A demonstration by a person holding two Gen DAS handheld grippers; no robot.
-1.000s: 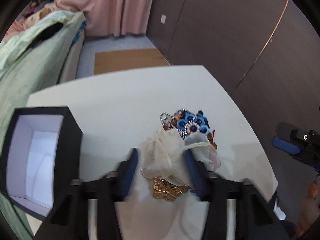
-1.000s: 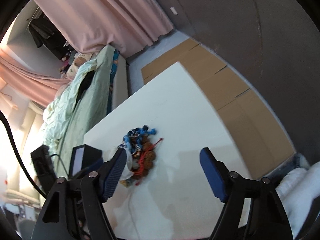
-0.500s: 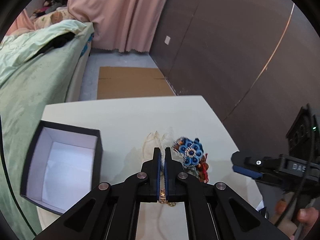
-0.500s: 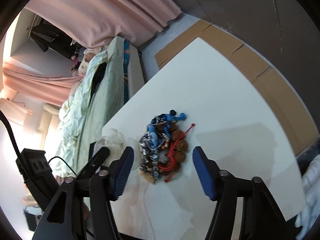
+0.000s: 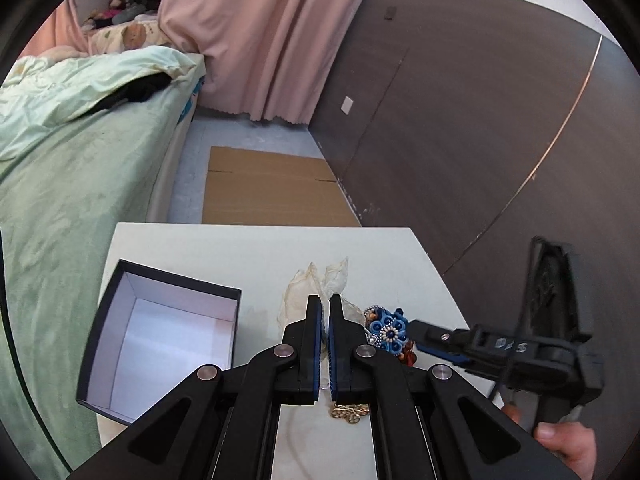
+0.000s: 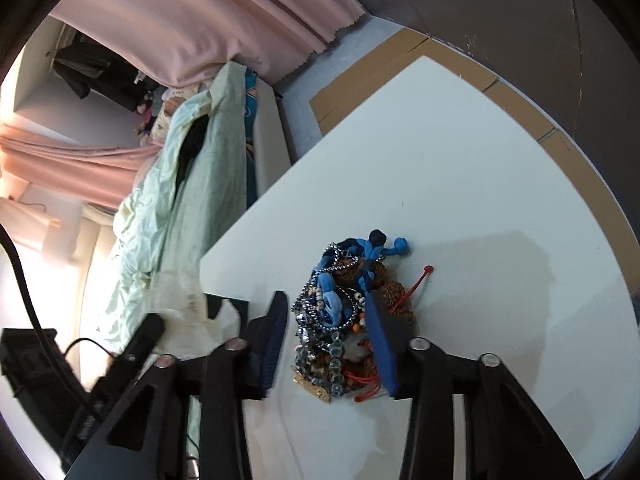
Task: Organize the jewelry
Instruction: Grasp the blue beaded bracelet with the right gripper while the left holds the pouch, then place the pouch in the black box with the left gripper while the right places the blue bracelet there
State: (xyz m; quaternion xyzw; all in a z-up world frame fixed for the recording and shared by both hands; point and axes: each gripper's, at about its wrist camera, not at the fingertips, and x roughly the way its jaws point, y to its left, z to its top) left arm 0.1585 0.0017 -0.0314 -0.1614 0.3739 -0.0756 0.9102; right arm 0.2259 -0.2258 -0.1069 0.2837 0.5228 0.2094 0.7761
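Observation:
My left gripper is shut on a sheer cream organza pouch and holds it above the white table. A gold brooch lies on the table under the jaws. A black box with a white inside stands open at the left. My right gripper is open and low around a tangled pile of jewelry: blue knotted cord, silver chain, brown beads, red string. The pile also shows in the left wrist view, with the right gripper beside it.
A bed with a green cover runs along the left of the table. Flat cardboard lies on the floor beyond the table. A dark wall stands on the right. The table's right edge is close to the pile.
My left gripper closed on the pouch and lifted it off the pile. My right gripper moved down and in, and its fingers now straddle the jewelry pile.

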